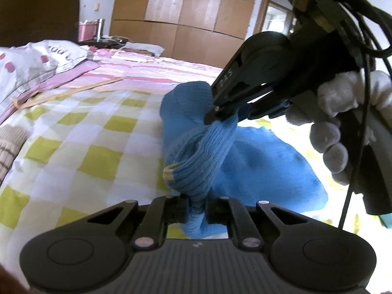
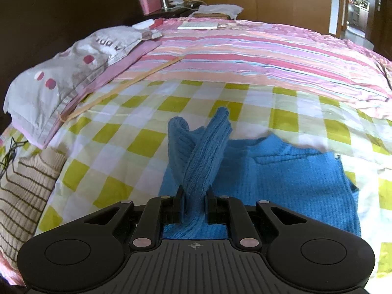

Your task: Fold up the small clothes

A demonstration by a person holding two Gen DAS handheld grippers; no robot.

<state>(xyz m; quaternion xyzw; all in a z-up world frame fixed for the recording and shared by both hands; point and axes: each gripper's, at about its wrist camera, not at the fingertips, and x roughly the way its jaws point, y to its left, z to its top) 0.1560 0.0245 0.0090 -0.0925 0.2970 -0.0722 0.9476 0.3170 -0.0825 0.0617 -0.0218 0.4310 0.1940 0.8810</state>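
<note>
Two grippers share one garment: we have the blue knit sweater (image 2: 281, 178) pinched in both at once. Its body lies flat on the green-checked sheet (image 2: 117, 152), toward the near edge of the bed, while a ribbed part, apparently a sleeve with its cuff, is raised off it. Our left gripper (image 1: 196, 208) is clamped on the ribbed sleeve (image 1: 205, 156), the knit passing straight between its closed jaws; a little pale trim shows at the sleeve's hem. Our right gripper (image 1: 221, 114), seen from the left wrist, bites a bunched part of the same sleeve higher up, and its own view shows the jaws closed tight on a twisted column of knit (image 2: 203, 161).

We judge the double hold serves the fold: with the sleeve lifted clear and kept between two grips, it can be carried across the flat body without dragging or rumpling the layer beneath. The twist in the raised fabric suggests the sleeve still wants straightening before it is laid down.

Farther out, a beige striped garment (image 2: 22, 191) waits at the left edge of the bed, a grey pillow (image 2: 61, 80) sits toward the far left corner, and a pink striped blanket (image 2: 257, 54) covers the far half.
</note>
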